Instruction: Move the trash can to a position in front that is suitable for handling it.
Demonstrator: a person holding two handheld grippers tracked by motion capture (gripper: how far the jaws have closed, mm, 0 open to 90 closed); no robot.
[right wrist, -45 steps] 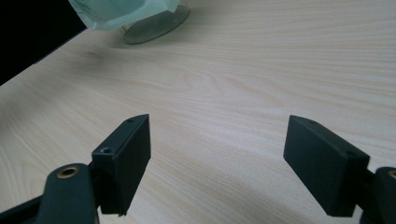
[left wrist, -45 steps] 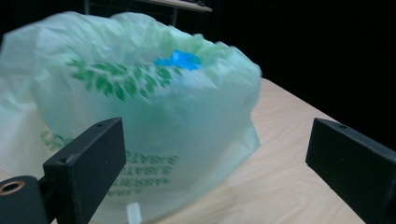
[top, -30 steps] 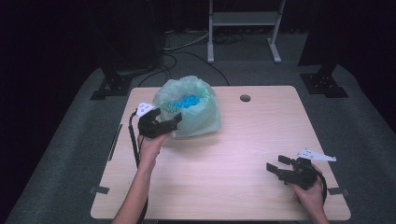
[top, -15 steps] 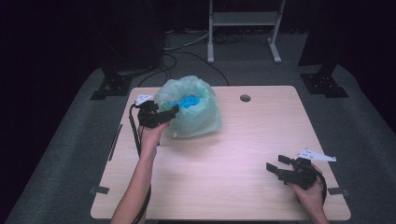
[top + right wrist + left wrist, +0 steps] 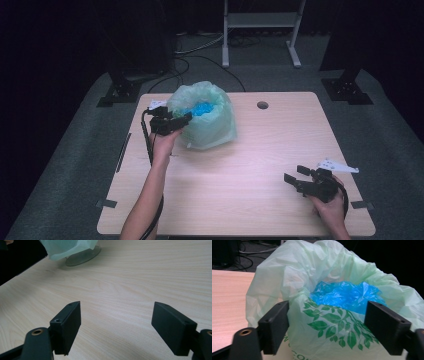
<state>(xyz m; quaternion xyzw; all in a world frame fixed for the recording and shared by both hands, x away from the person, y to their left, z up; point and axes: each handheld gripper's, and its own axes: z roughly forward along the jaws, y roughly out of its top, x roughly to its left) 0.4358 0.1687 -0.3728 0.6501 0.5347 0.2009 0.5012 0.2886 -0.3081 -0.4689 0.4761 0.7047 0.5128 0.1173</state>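
A pale green plastic bag [image 5: 210,127] printed with leaves [image 5: 332,327] stands at the table's back left, with crumpled blue plastic [image 5: 202,108] [image 5: 347,295] in its open top. My left gripper [image 5: 184,119] [image 5: 328,312] is at the bag's left rim. Its jaws have just been closing, and the bag's front wall bulges between them, not pinched. My right gripper [image 5: 295,173] [image 5: 117,306] rests open over bare wood at the front right, with nothing between its jaws. In the right gripper view the bag's hem [image 5: 67,247] hangs over a round clear base [image 5: 82,257].
The wooden table [image 5: 240,170] has a cable hole [image 5: 262,105] at the back. A metal stand [image 5: 260,20] and two black stand feet [image 5: 120,90] [image 5: 347,87] sit on the grey floor behind it. Tape tabs [image 5: 106,203] mark the front corners.
My left gripper has moved away from me along the bag's left side up to its rim, and its jaws have narrowed. The right hand has kept still.
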